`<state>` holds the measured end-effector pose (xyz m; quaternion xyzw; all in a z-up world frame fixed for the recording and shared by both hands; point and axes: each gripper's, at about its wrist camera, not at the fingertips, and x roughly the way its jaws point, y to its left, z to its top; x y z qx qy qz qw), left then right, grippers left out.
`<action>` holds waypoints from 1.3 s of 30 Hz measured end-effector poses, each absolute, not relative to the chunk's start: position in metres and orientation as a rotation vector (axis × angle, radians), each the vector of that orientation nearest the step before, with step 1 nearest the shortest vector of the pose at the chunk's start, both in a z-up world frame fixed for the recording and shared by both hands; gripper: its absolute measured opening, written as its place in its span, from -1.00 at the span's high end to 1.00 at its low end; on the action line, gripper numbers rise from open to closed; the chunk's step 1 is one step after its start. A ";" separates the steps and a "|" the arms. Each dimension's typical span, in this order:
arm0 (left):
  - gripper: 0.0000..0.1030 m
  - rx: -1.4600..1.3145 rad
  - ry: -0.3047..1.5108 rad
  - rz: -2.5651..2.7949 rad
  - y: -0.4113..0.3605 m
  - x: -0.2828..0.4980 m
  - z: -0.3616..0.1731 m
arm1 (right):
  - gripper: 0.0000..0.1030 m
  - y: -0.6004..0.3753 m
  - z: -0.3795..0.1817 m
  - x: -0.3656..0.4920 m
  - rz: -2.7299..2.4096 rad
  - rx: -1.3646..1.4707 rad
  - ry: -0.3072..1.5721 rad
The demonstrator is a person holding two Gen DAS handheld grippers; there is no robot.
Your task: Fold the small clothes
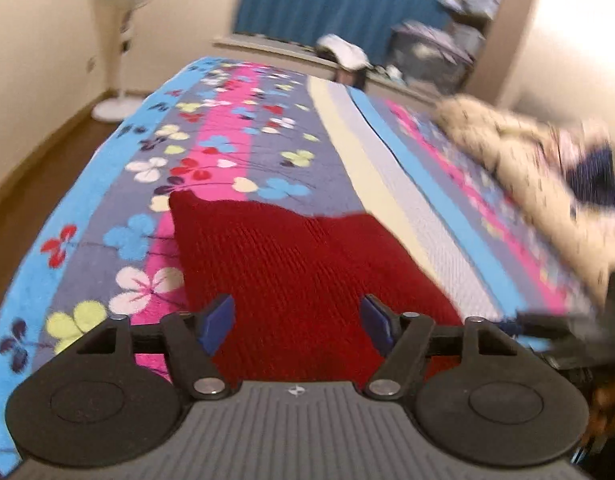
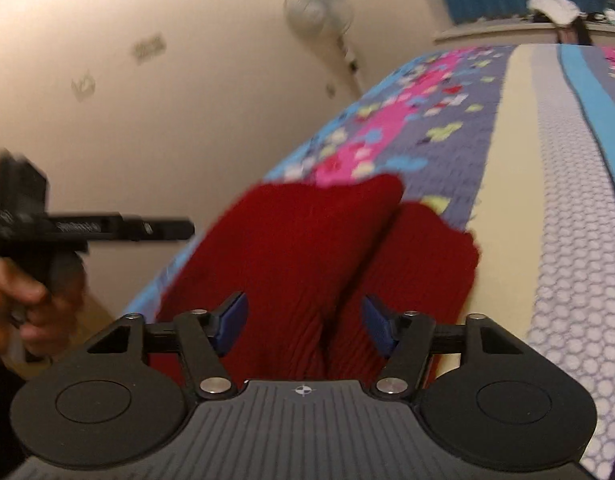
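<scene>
A dark red knitted garment (image 1: 291, 264) lies flat on the flowered bedspread (image 1: 243, 152), reaching toward me. My left gripper (image 1: 297, 320) is open just above its near part, with nothing between the blue pads. In the right wrist view the same red garment (image 2: 307, 240) shows a fold running down its middle. My right gripper (image 2: 303, 320) is open over that fold, empty. The left gripper's black body (image 2: 87, 228) and the hand holding it show at the left of the right wrist view, off the bed's edge.
A pile of cream and dark clothes (image 1: 539, 176) lies on the bed at the right. A standing fan (image 1: 123, 40) is by the left wall. A blue curtain (image 1: 347, 4) and cluttered shelves (image 1: 435, 52) are behind the bed. The floor (image 1: 35, 184) drops off left.
</scene>
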<state>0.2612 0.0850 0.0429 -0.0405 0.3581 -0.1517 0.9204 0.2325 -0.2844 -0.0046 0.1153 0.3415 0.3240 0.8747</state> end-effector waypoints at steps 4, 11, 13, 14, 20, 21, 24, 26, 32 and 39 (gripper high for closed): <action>-0.08 0.031 0.706 -0.359 0.074 0.241 0.042 | 0.66 -0.278 0.000 0.230 0.680 0.237 0.699; 0.05 0.292 0.808 -0.463 0.048 0.231 -0.006 | 0.63 -0.298 -0.007 0.226 0.587 0.202 0.817; 0.04 0.402 0.779 -0.448 0.038 0.223 -0.014 | 0.59 -0.287 -0.020 0.226 0.598 0.147 0.882; 0.04 0.386 0.777 -0.449 0.040 0.221 -0.009 | 0.54 -0.287 -0.013 0.224 0.592 0.148 0.857; 0.04 0.352 0.837 -0.519 0.057 0.203 -0.003 | 0.51 -0.295 0.002 0.201 0.618 0.097 0.827; 0.01 0.400 0.886 -0.512 0.053 0.203 -0.017 | 0.49 -0.287 -0.010 0.199 0.587 0.000 0.879; -0.02 0.492 0.865 -0.476 0.039 0.195 -0.027 | 0.48 -0.273 -0.018 0.194 0.578 -0.096 0.893; -0.15 0.436 0.860 -0.416 0.042 0.190 -0.019 | 0.41 -0.275 -0.012 0.190 0.535 -0.047 0.878; -0.75 0.252 0.726 -0.205 0.051 0.151 0.031 | -0.04 -0.273 0.009 0.154 0.391 -0.122 0.791; -0.99 0.112 0.534 -0.092 0.031 0.071 0.074 | -0.67 -0.285 0.052 0.090 0.281 -0.097 0.675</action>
